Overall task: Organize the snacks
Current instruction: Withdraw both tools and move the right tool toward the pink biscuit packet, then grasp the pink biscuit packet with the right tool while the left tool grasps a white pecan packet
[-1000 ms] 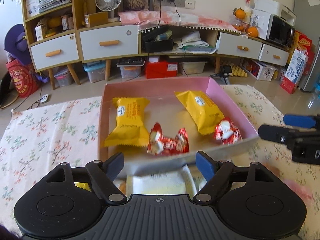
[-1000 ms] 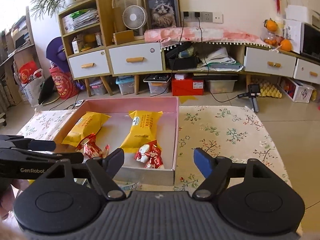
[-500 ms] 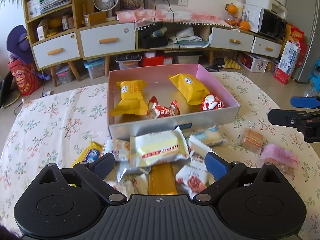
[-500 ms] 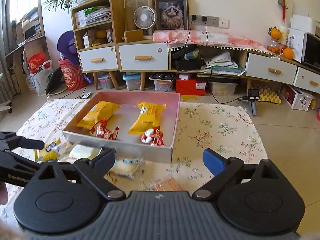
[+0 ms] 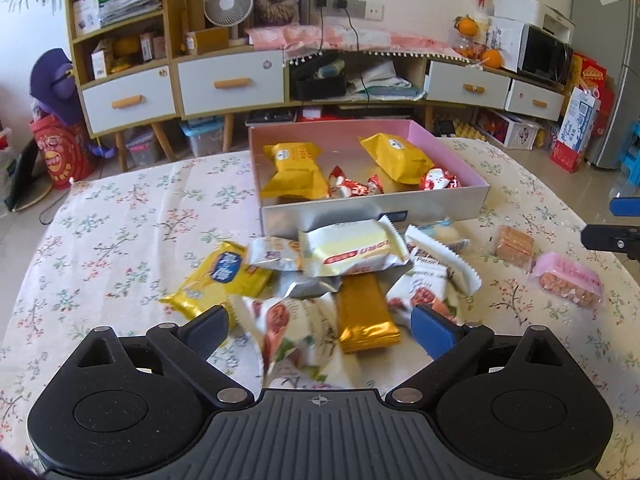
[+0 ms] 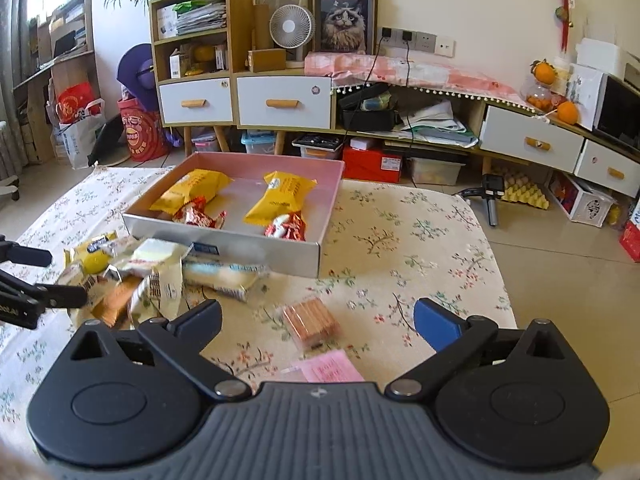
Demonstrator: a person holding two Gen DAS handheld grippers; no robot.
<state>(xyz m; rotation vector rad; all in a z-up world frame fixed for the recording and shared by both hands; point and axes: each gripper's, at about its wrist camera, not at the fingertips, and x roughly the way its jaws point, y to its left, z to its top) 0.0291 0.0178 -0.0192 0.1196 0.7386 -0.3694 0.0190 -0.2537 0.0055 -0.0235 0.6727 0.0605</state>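
Observation:
A pink-lined box (image 5: 460,168) (image 6: 256,250) on the floral cloth holds two yellow packets (image 5: 294,170) and two red wrapped candies (image 5: 354,188). In front of it lies a pile of loose snacks: a white-yellow packet (image 5: 354,250), a gold bar (image 5: 366,316), a yellow-blue packet (image 5: 220,276). A brown biscuit pack (image 5: 514,246) (image 6: 312,324) and a pink bag (image 5: 568,284) (image 6: 330,370) lie to the right. My left gripper (image 5: 320,330) is open above the pile's near edge. My right gripper (image 6: 318,320) is open over the biscuit pack.
The table's right edge (image 6: 496,264) drops to the tiled floor. Behind the table stand low cabinets with white drawers (image 5: 232,82), a fan (image 6: 291,26) and storage bins on the floor.
Both grippers have pulled back and risen from the box. The snack pile, biscuit pack and pink bag have come into view. Both stay open and empty.

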